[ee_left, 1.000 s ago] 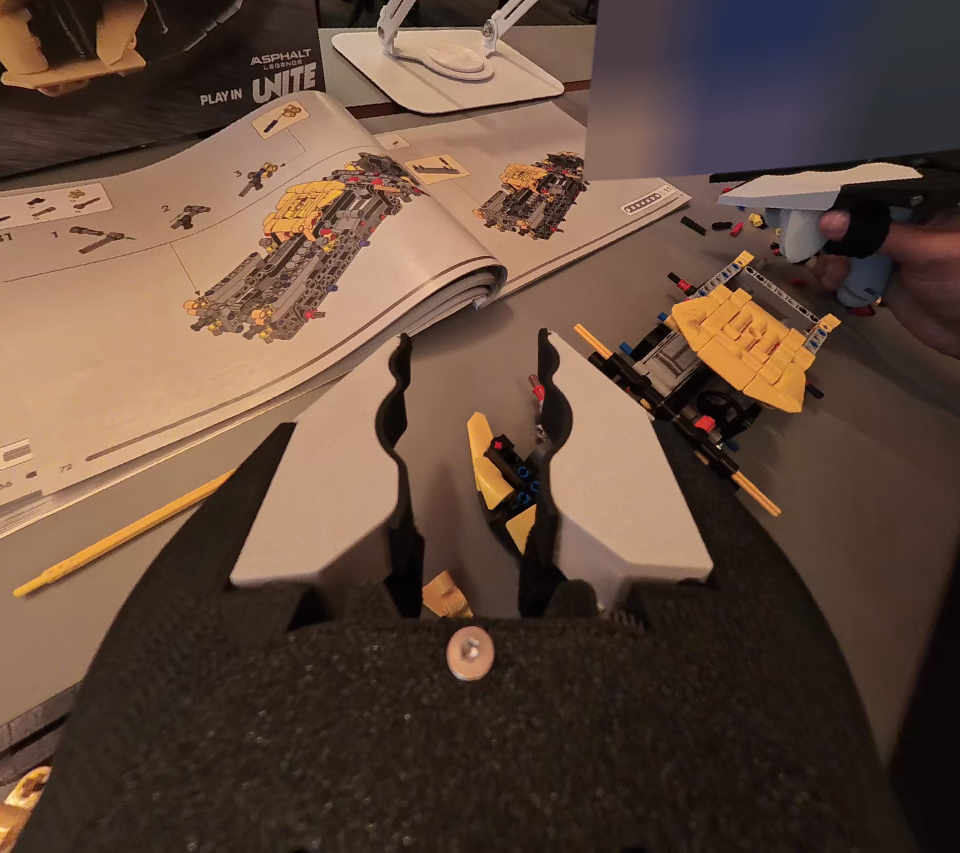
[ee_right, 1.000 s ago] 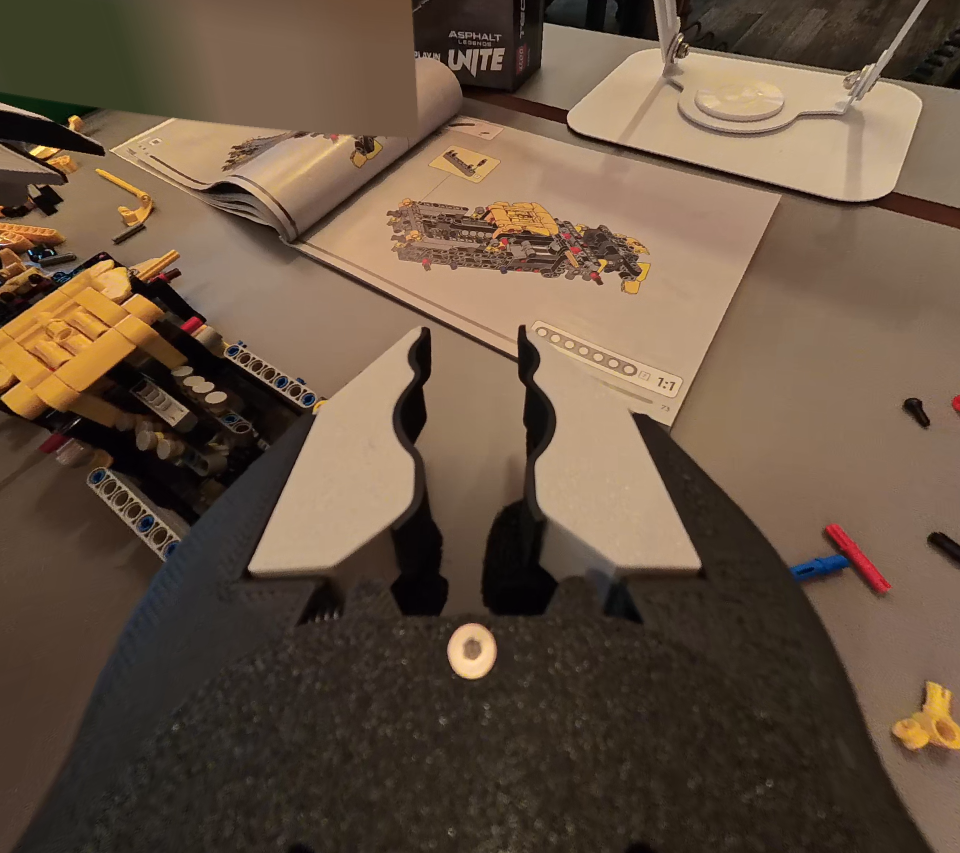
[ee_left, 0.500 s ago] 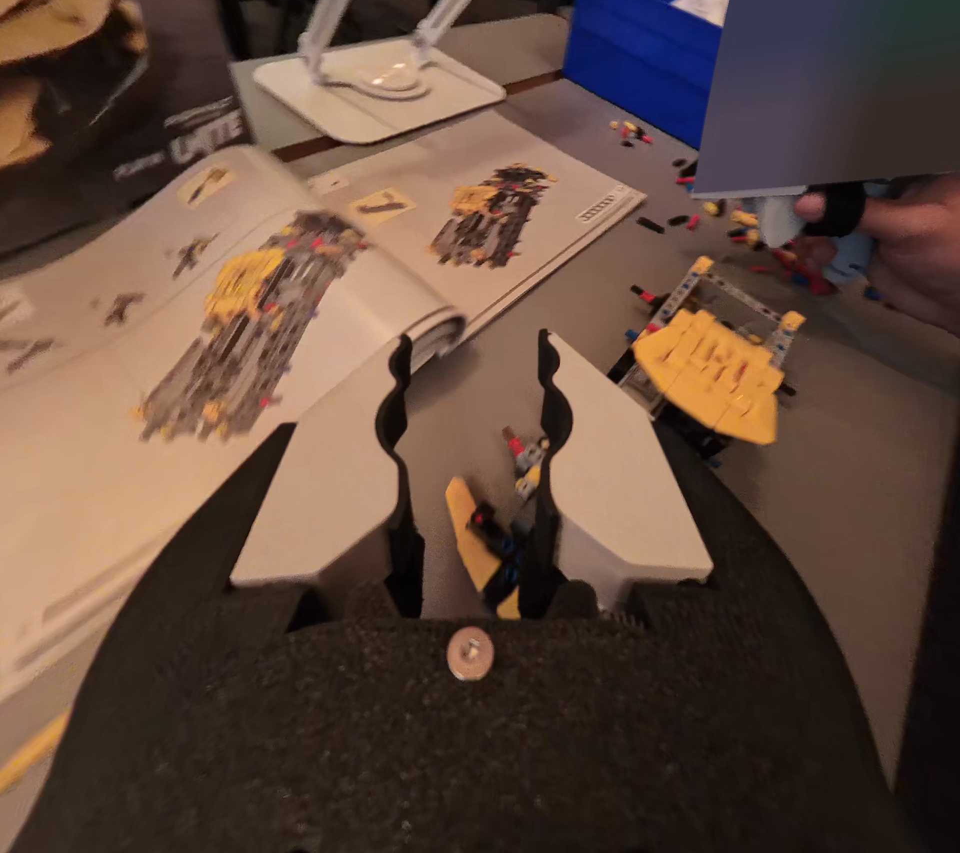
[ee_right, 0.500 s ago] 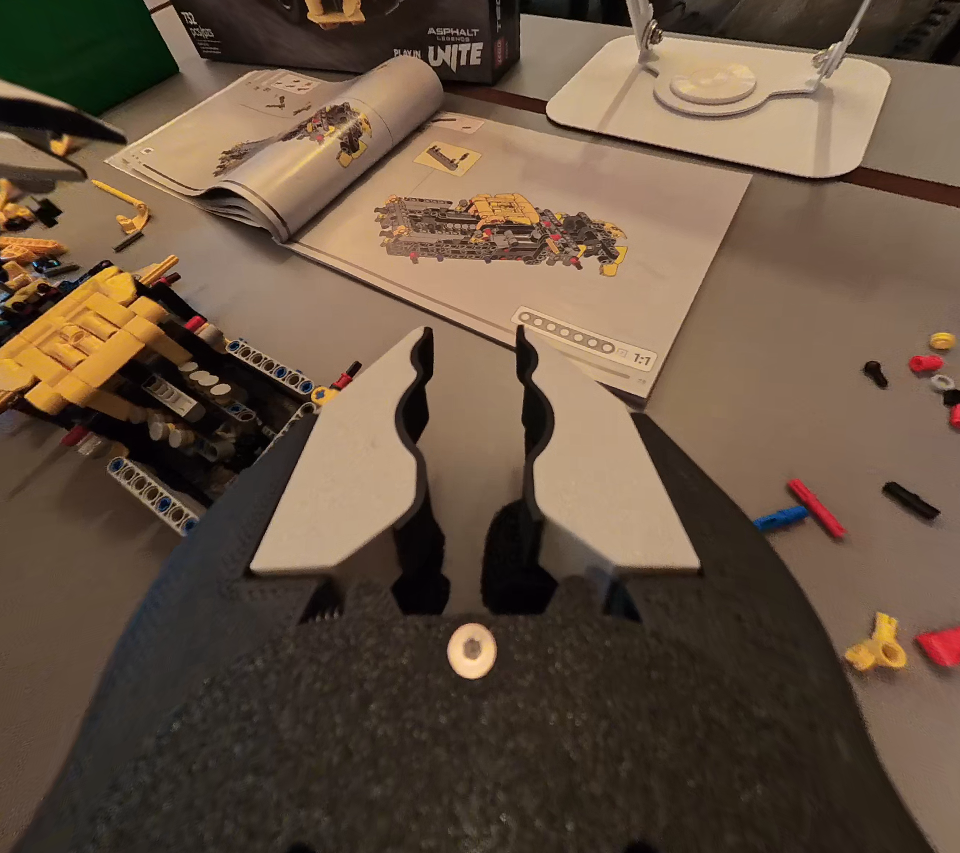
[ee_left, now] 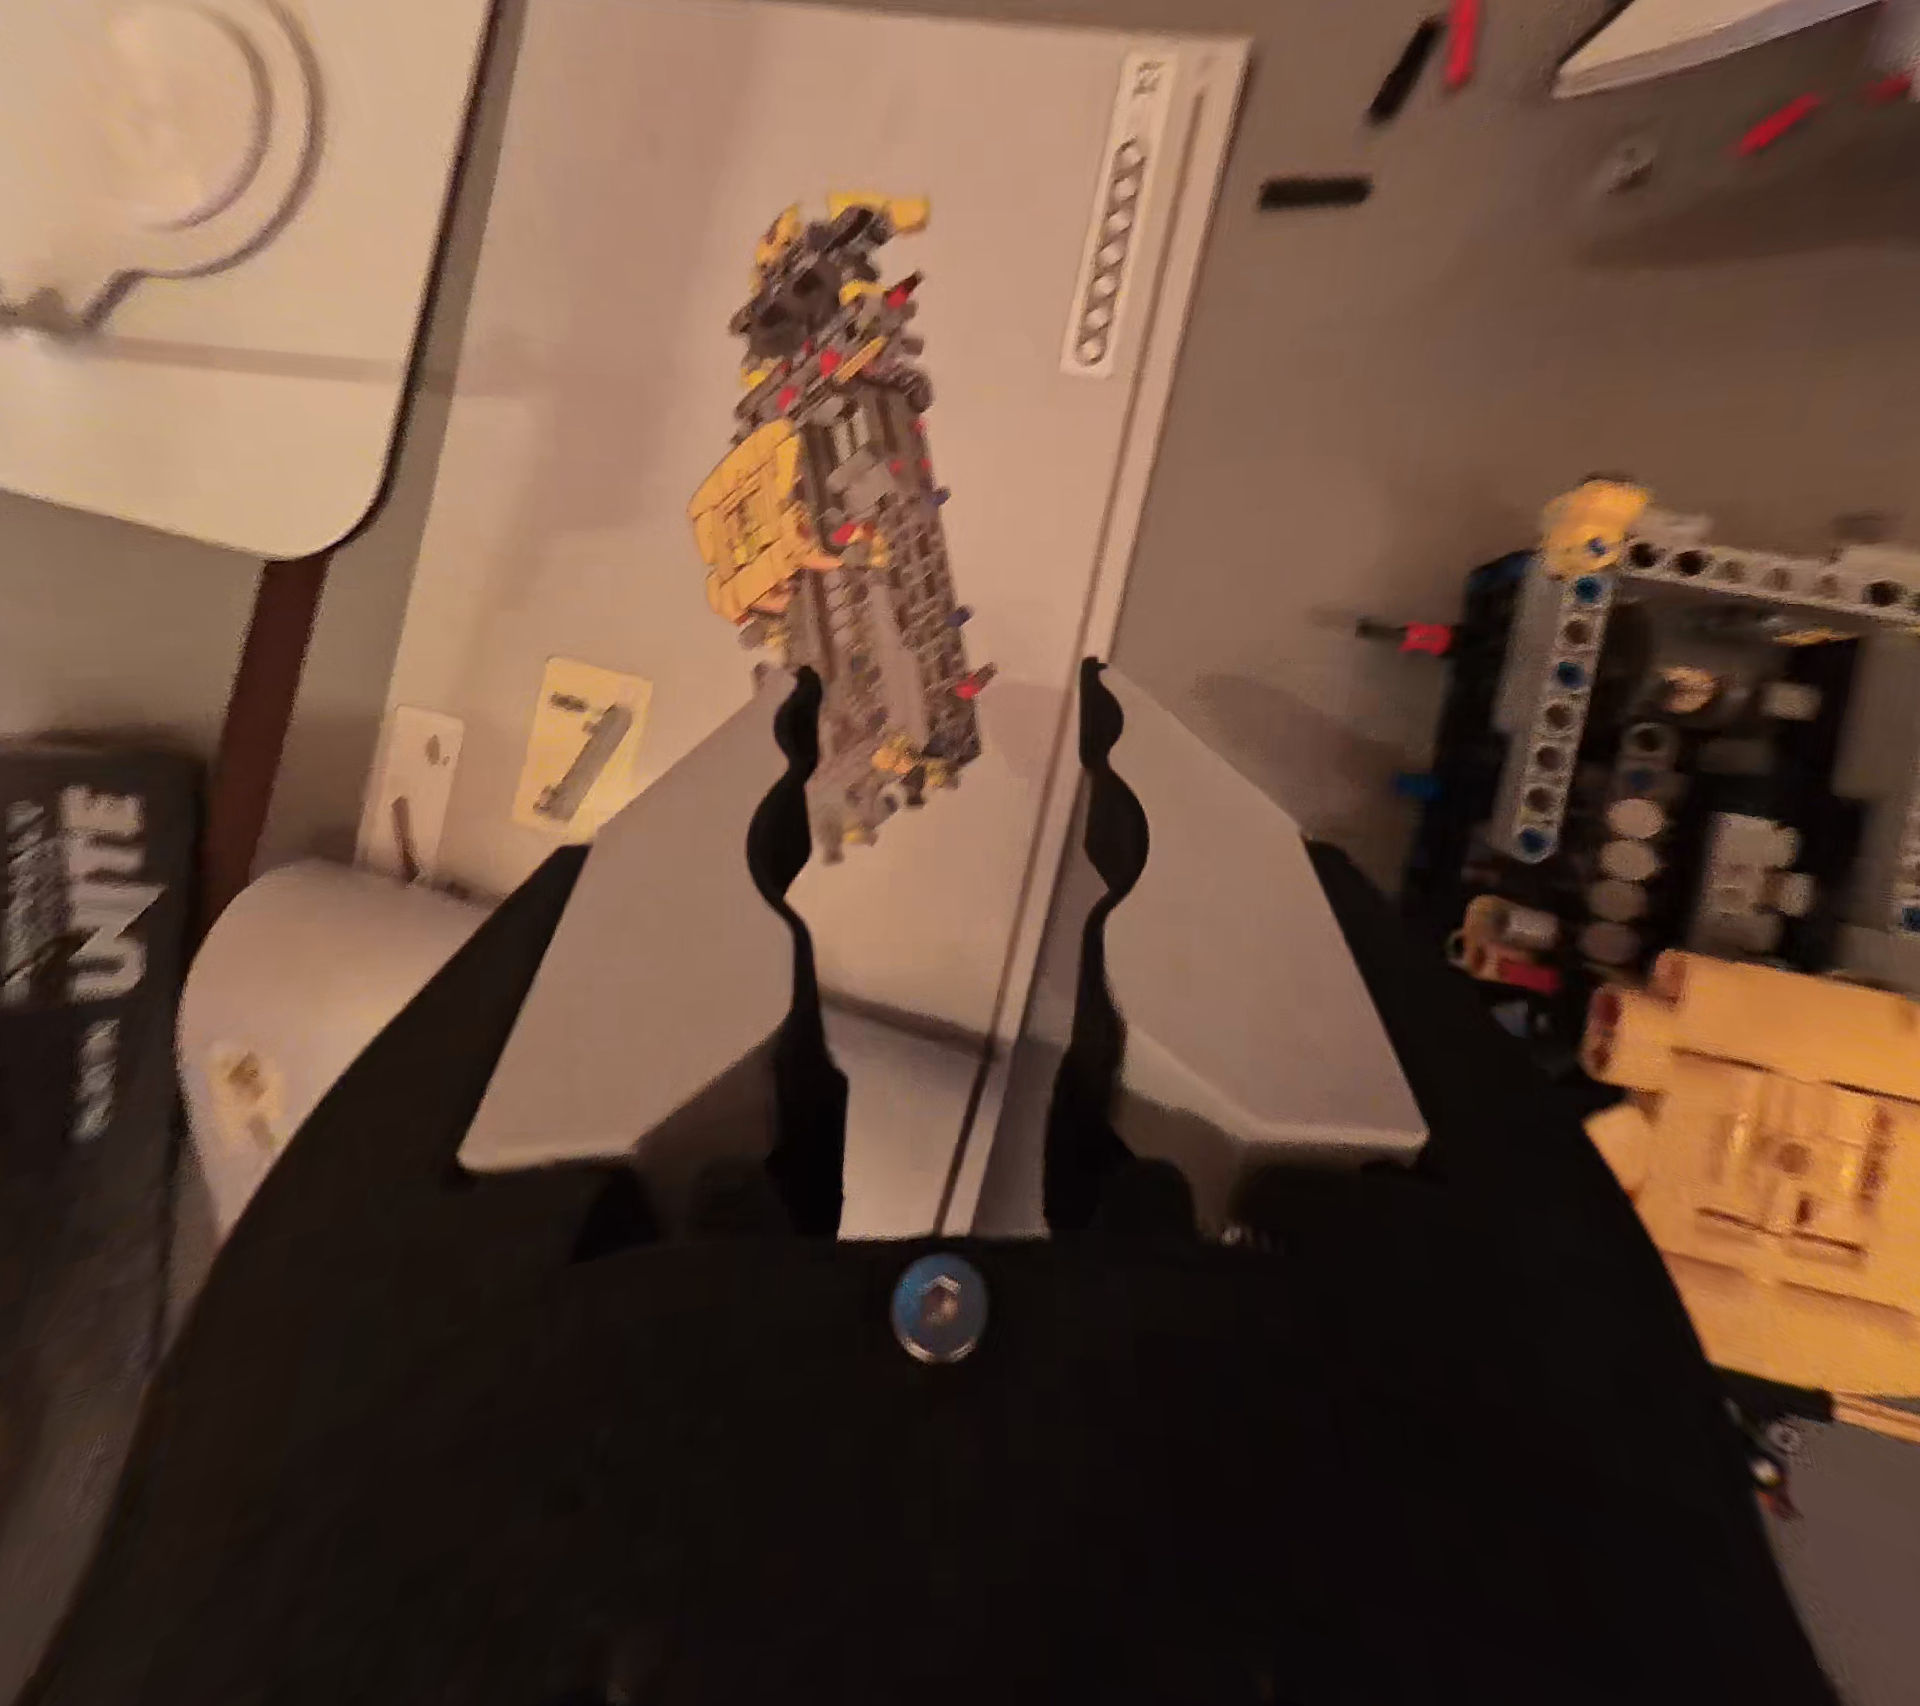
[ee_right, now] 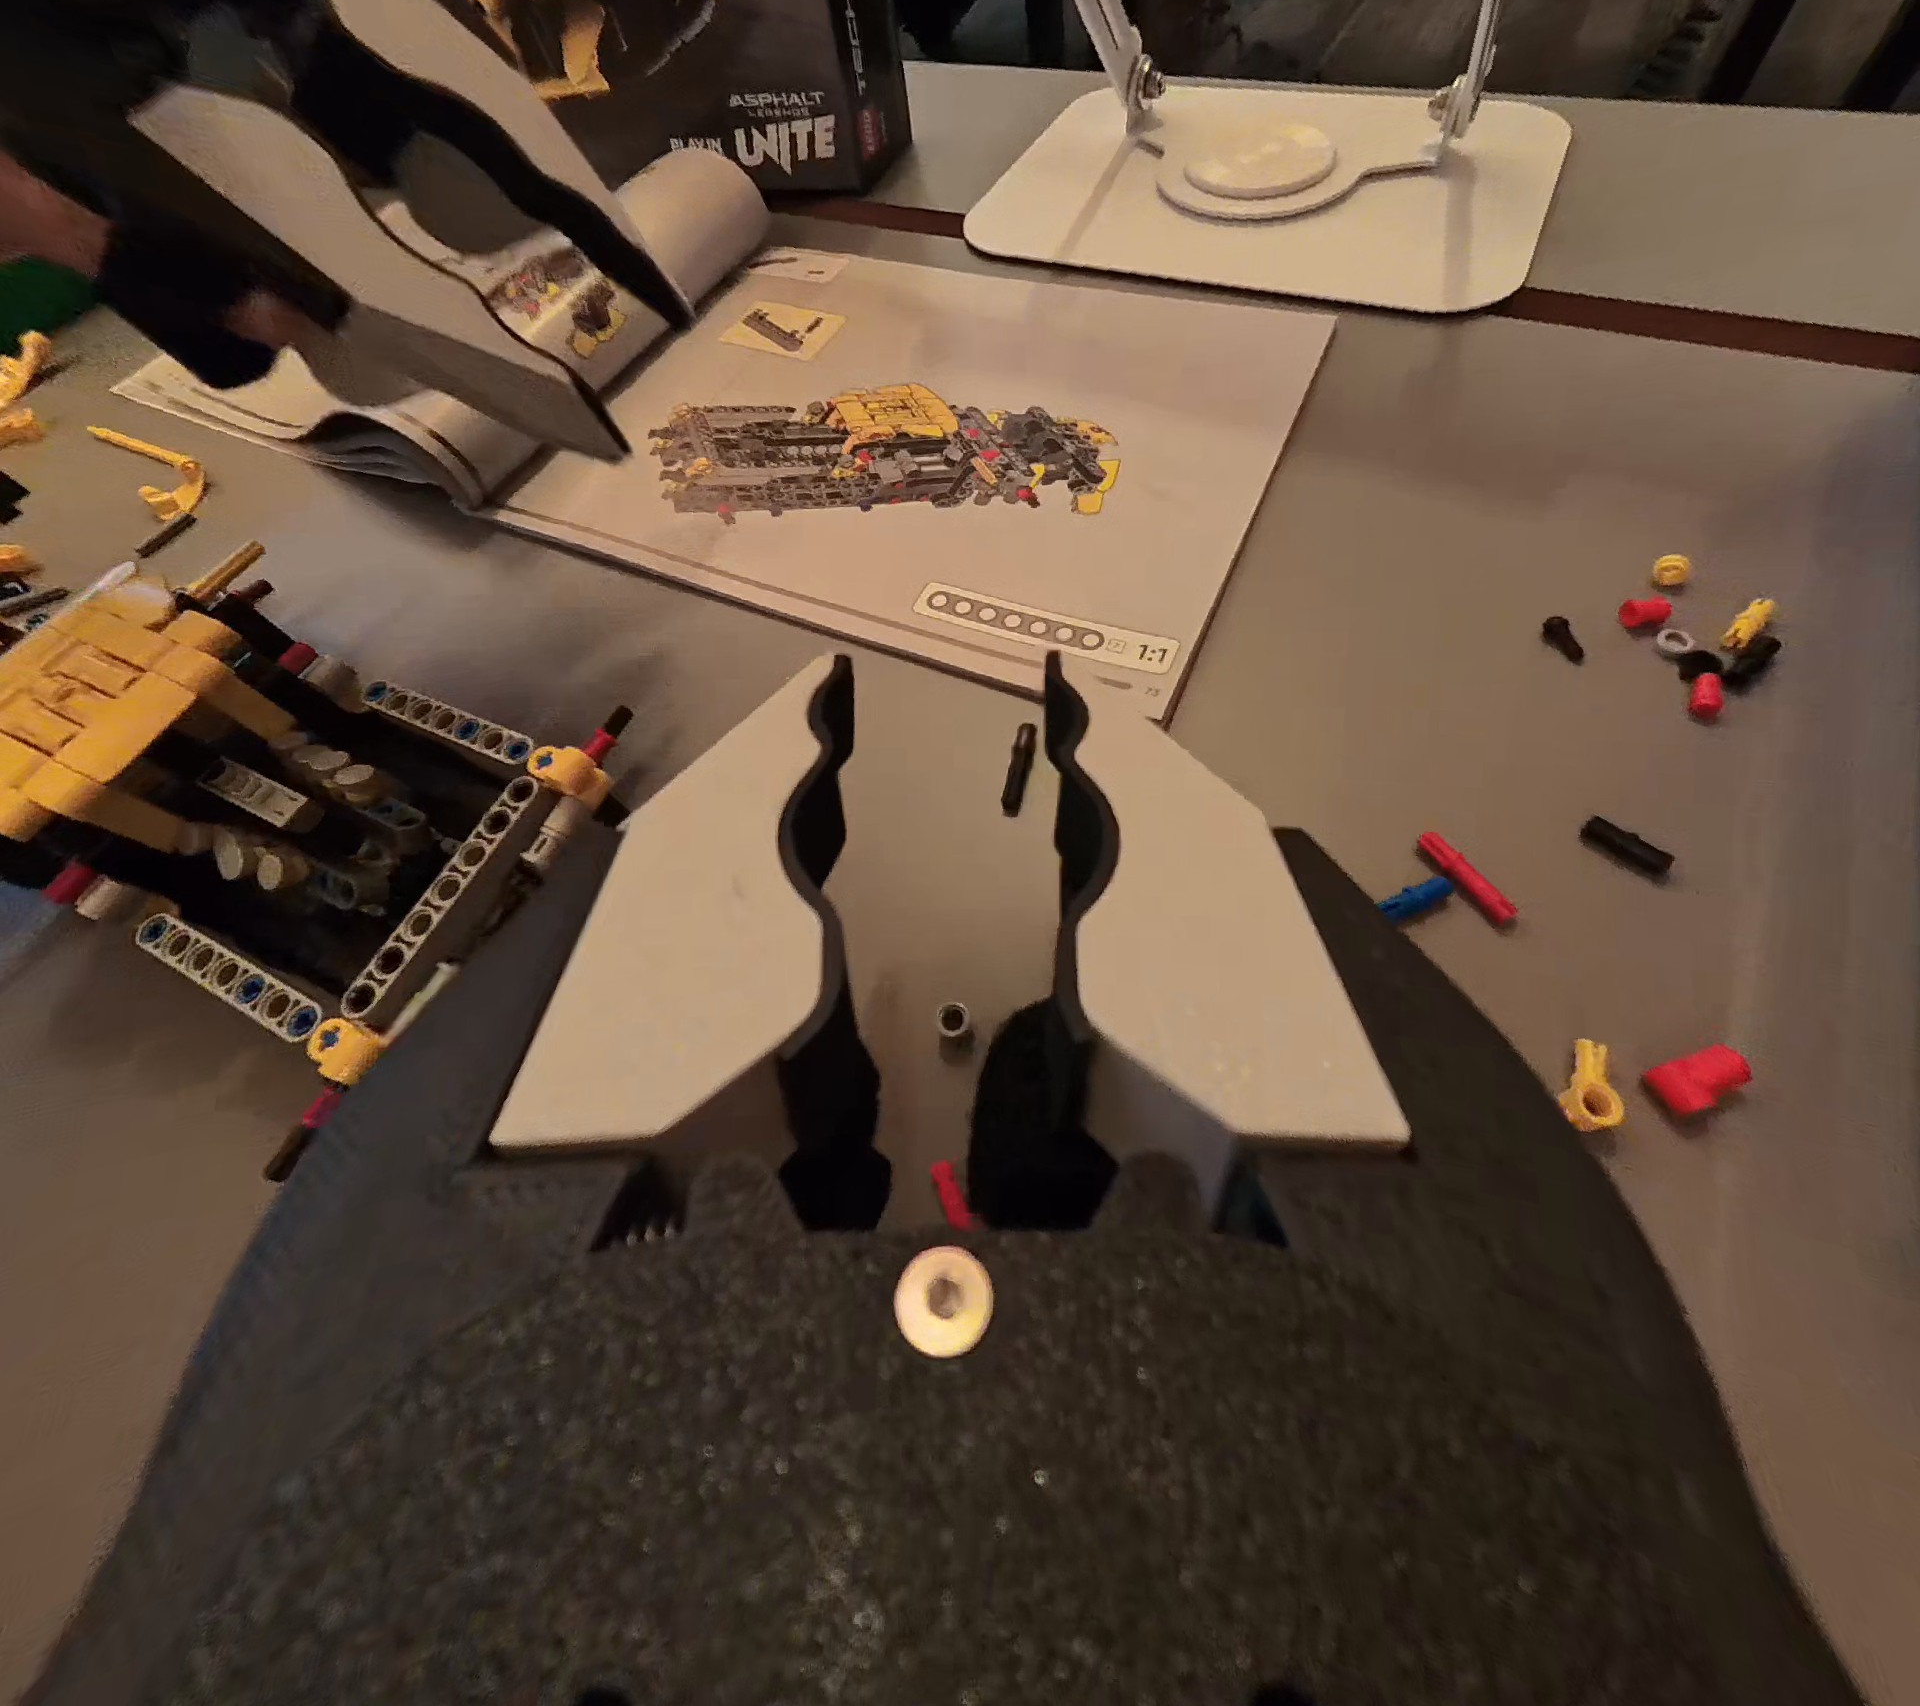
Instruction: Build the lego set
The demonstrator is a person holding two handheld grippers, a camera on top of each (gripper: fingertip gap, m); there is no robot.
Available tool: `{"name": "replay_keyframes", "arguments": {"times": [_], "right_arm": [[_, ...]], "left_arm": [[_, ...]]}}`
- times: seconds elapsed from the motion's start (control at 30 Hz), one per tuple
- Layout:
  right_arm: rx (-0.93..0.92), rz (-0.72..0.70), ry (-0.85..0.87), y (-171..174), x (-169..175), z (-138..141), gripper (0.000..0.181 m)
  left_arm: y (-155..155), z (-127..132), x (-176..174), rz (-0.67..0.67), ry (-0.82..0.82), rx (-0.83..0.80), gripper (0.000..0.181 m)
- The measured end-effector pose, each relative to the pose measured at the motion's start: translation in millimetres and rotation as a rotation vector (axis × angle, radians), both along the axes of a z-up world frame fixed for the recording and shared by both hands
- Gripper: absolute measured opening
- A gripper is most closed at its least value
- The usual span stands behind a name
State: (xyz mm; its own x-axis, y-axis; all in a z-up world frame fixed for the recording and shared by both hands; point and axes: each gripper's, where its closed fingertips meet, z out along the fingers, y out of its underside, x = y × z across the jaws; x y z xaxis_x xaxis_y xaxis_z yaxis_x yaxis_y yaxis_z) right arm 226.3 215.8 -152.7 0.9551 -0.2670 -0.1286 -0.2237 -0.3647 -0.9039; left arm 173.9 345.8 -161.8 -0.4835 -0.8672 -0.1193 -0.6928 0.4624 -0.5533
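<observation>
Lego model [ee_right: 156, 752]: boxy, studded, yellow-black.

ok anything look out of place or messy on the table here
Nothing broken. Small loose pieces lie scattered on the table right of the open booklet, and one black pin lies apart, near the right gripper.

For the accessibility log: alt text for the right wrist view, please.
The right gripper, jaws open and empty, hovers over a grey table before an open instruction booklet. A part-built yellow and black model lies left, loose small pieces right.
</observation>
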Motion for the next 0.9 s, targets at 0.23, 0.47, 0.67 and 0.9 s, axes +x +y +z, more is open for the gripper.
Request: {"name": "replay_keyframes", "arguments": {"times": [0.23,0.47,0.67,0.9], "right_arm": [[-0.261,-0.036,0.052,-1.1,6.2,-47.2,0.061],[-0.440,-0.095,0.032,28.3,52.1,-49.1,0.072],[-0.366,-0.092,0.212,55.0,51.6,-46.0,0.054],[-0.456,-0.144,0.177,45.3,51.3,-58.7,0.058]], "left_arm": [[29.9,12.0,-59.5,0.223,-0.081,-0.078,0.050],[47.9,8.9,-75.4,0.377,-0.108,-0.134,0.050],[38.7,10.6,-81.5,0.378,-0.127,-0.222,0.050],[49.2,4.2,-80.7,0.393,-0.130,-0.243,0.050]]}}
